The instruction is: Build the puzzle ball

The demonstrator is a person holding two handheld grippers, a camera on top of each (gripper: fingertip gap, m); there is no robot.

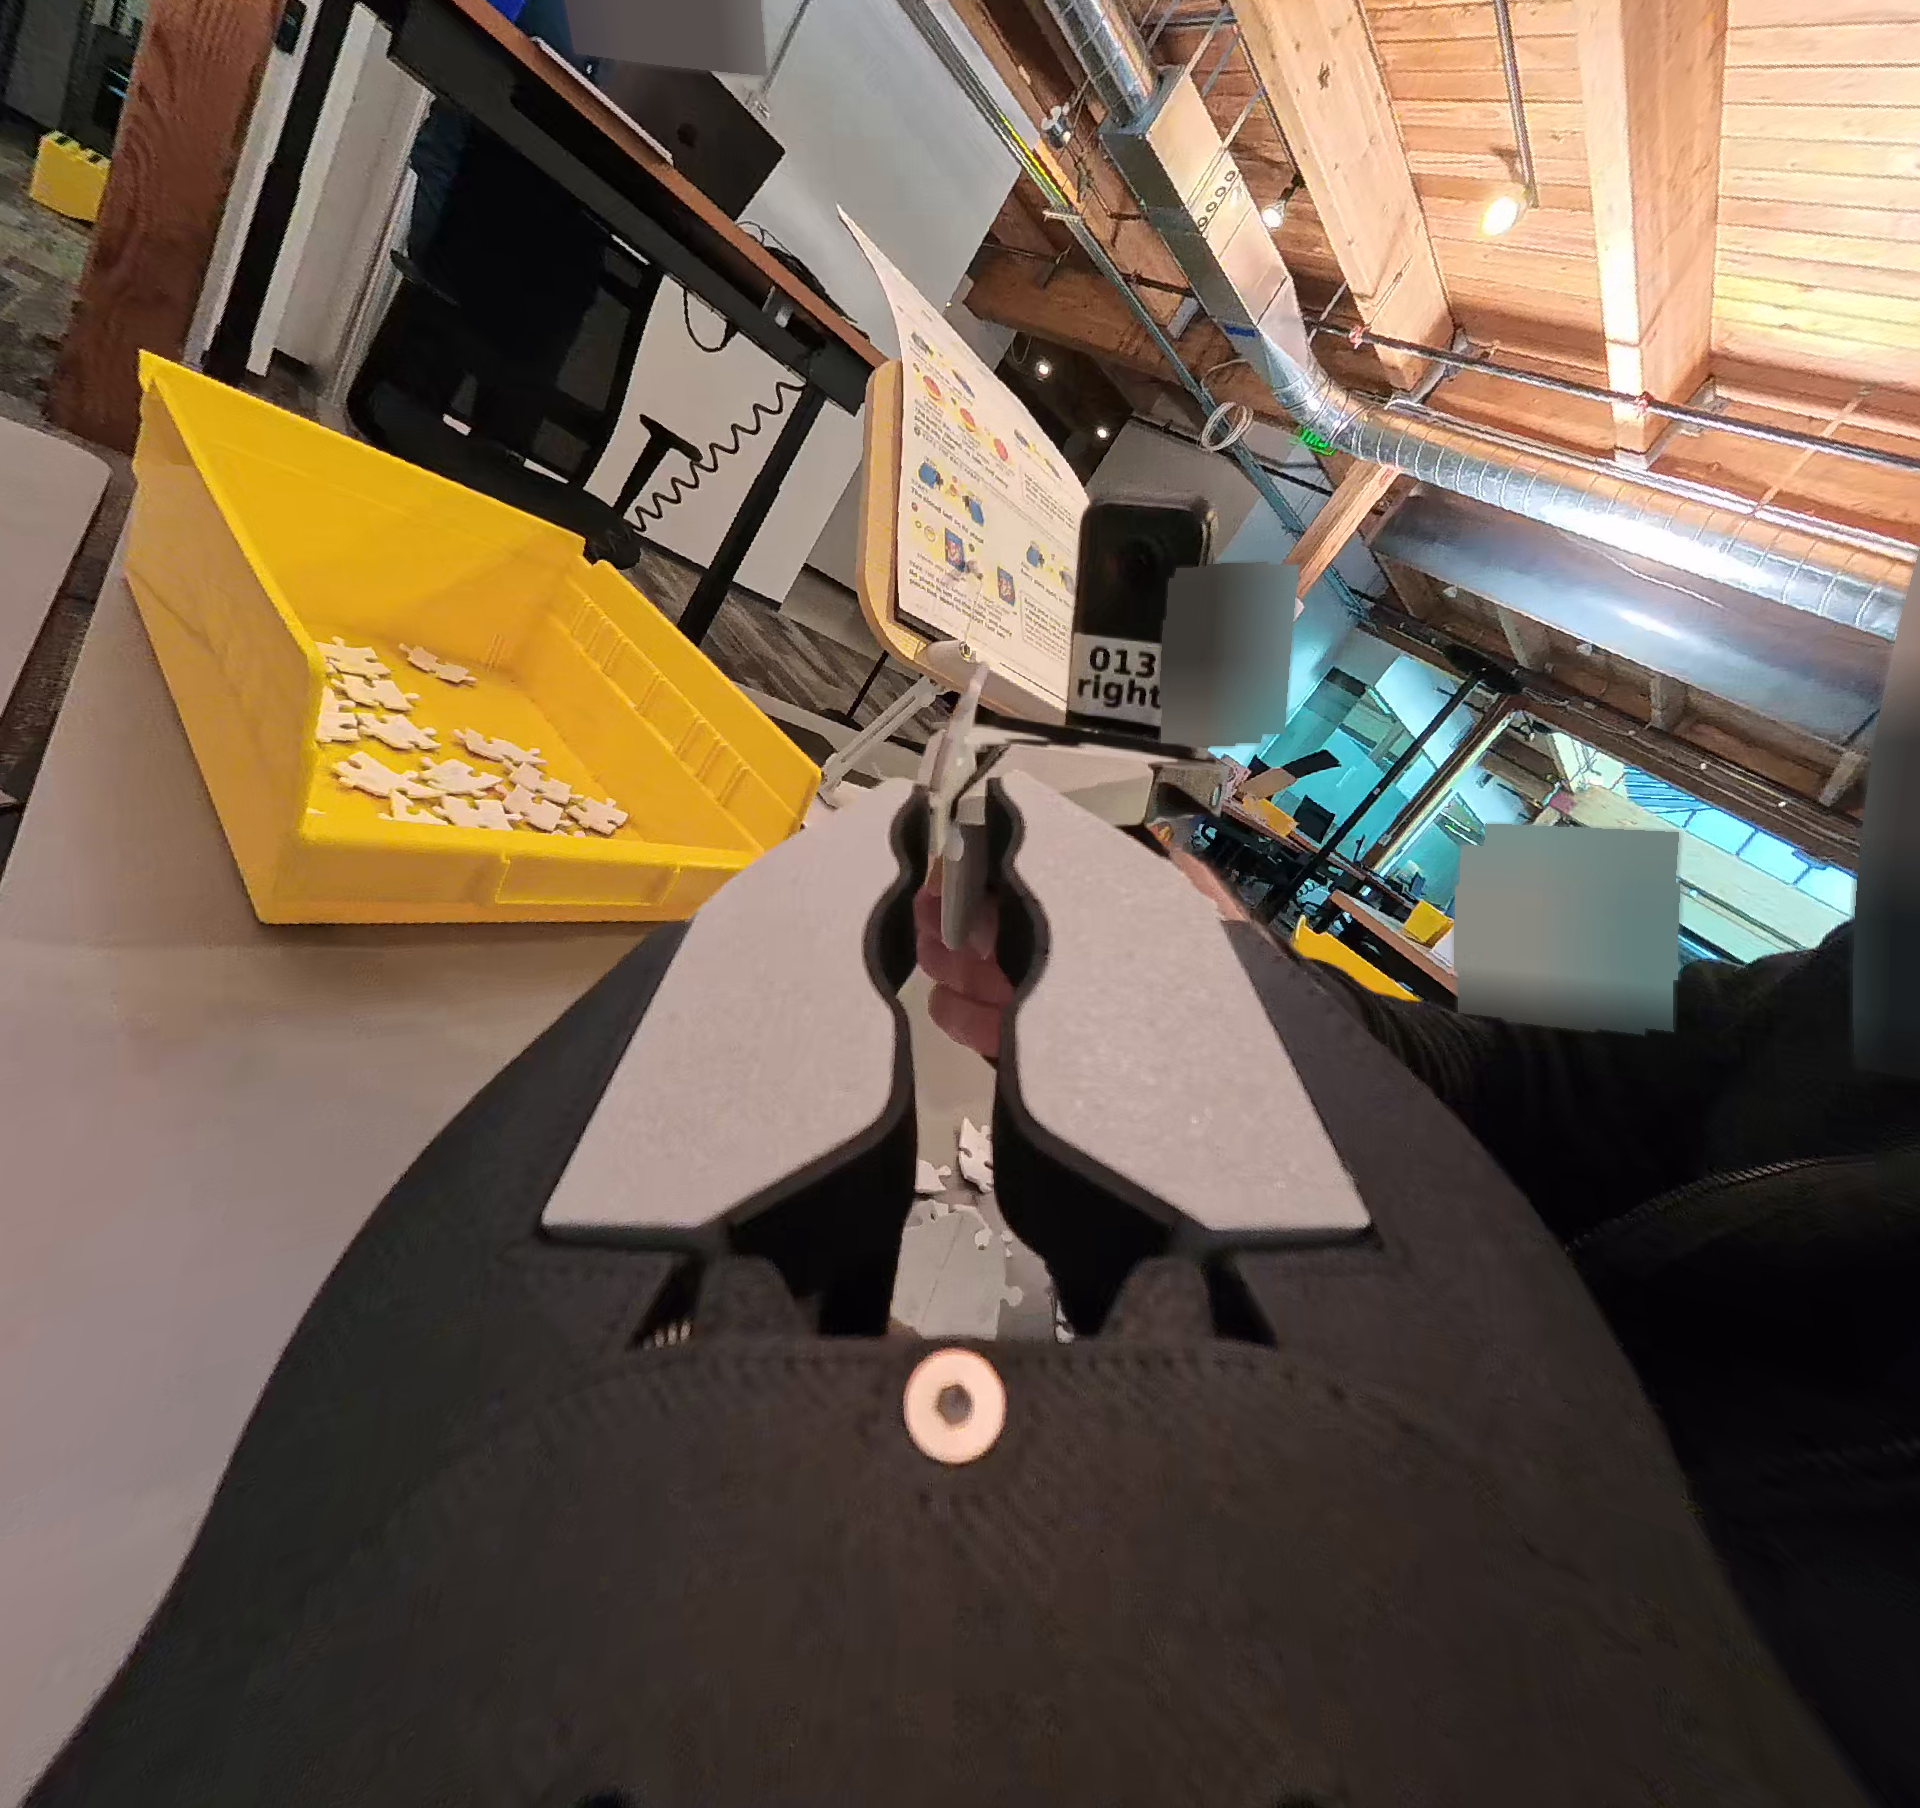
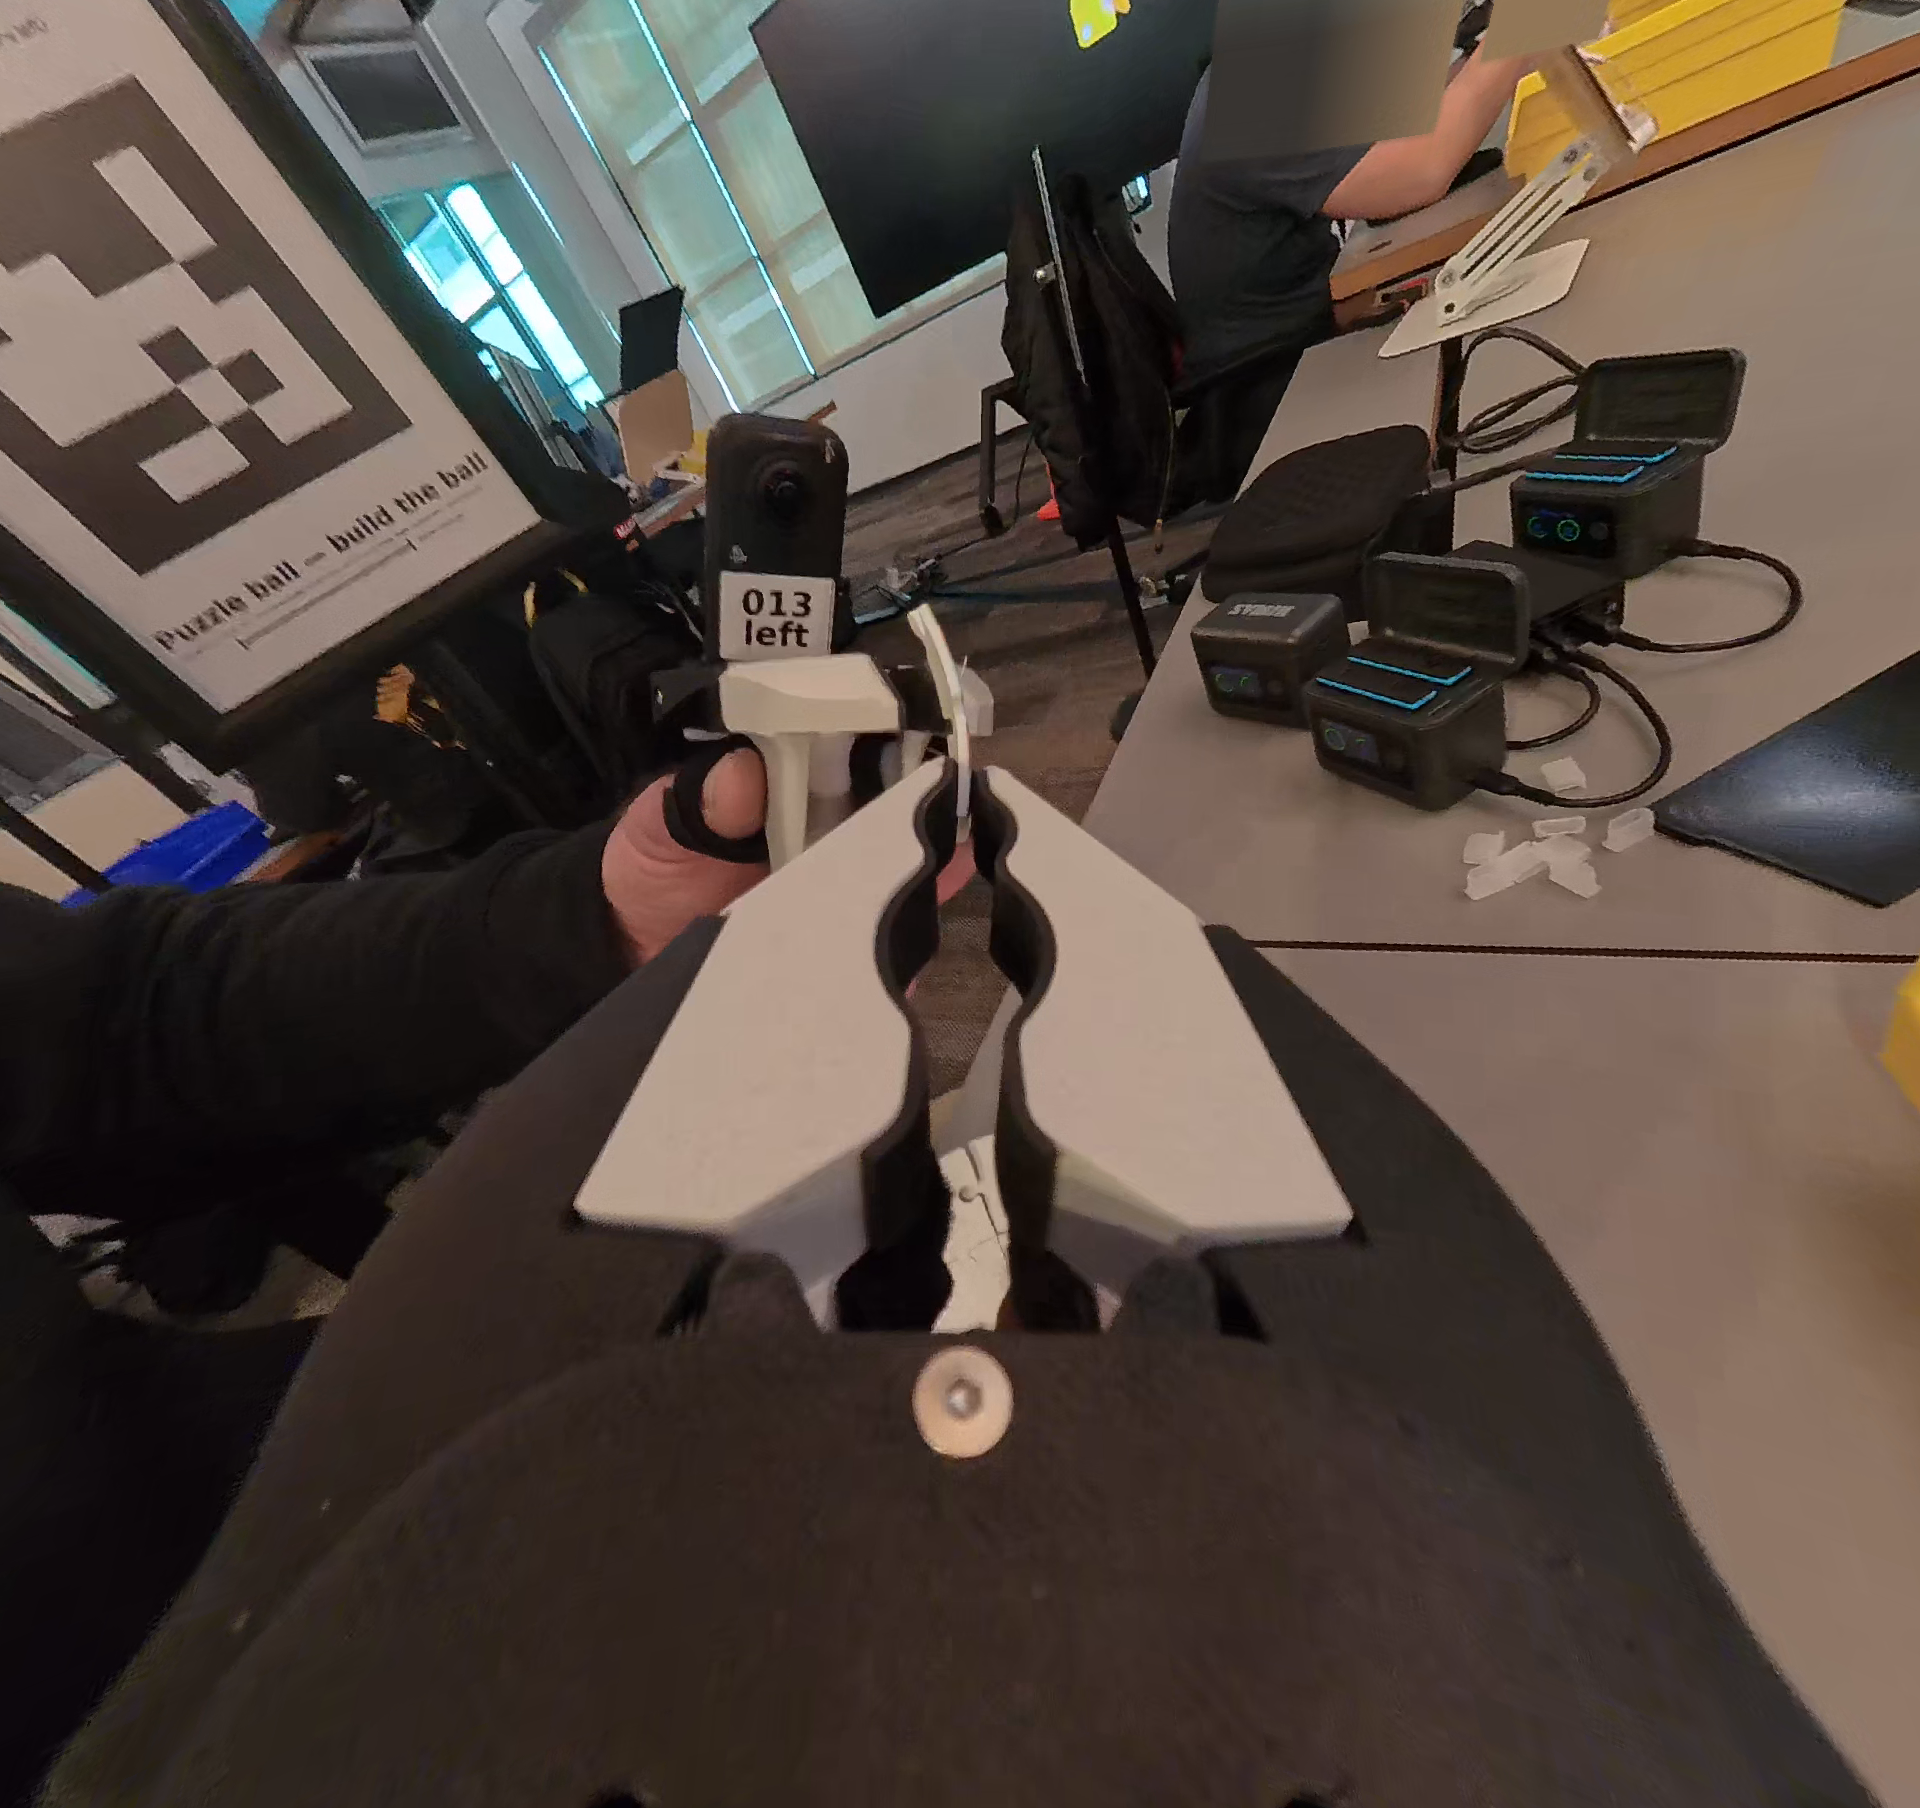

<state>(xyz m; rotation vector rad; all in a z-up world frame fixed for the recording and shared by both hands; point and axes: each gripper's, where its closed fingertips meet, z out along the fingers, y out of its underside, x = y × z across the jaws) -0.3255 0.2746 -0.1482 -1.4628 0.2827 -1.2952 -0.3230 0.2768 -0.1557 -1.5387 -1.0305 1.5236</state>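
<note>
My left gripper (image 1: 956, 797) and right gripper (image 2: 966, 782) face each other tip to tip above the grey table (image 1: 208, 1083). Each is shut at its tips on a thin white curved puzzle piece, seen edge-on in the left wrist view (image 1: 954, 756) and the right wrist view (image 2: 948, 678). I cannot tell whether it is one piece or two joined. The right gripper's white body (image 1: 1081, 782) shows opposite in the left view, and the left gripper's body (image 2: 810, 698) in the right view. Joined white pieces (image 1: 961, 1228) lie on the table below. A yellow bin (image 1: 260, 553) holds several loose pieces (image 1: 457, 771).
An instruction sheet on a stand (image 1: 977, 511) is behind the grippers. Black charger cases with cables (image 2: 1455, 678), small clear plastic bits (image 2: 1527, 854) and a dark pad (image 2: 1808, 802) lie on the table's right side. A person (image 2: 1278, 241) sits at a far table. Only a small space, under 4 cm, lies between the two pairs of fingers.
</note>
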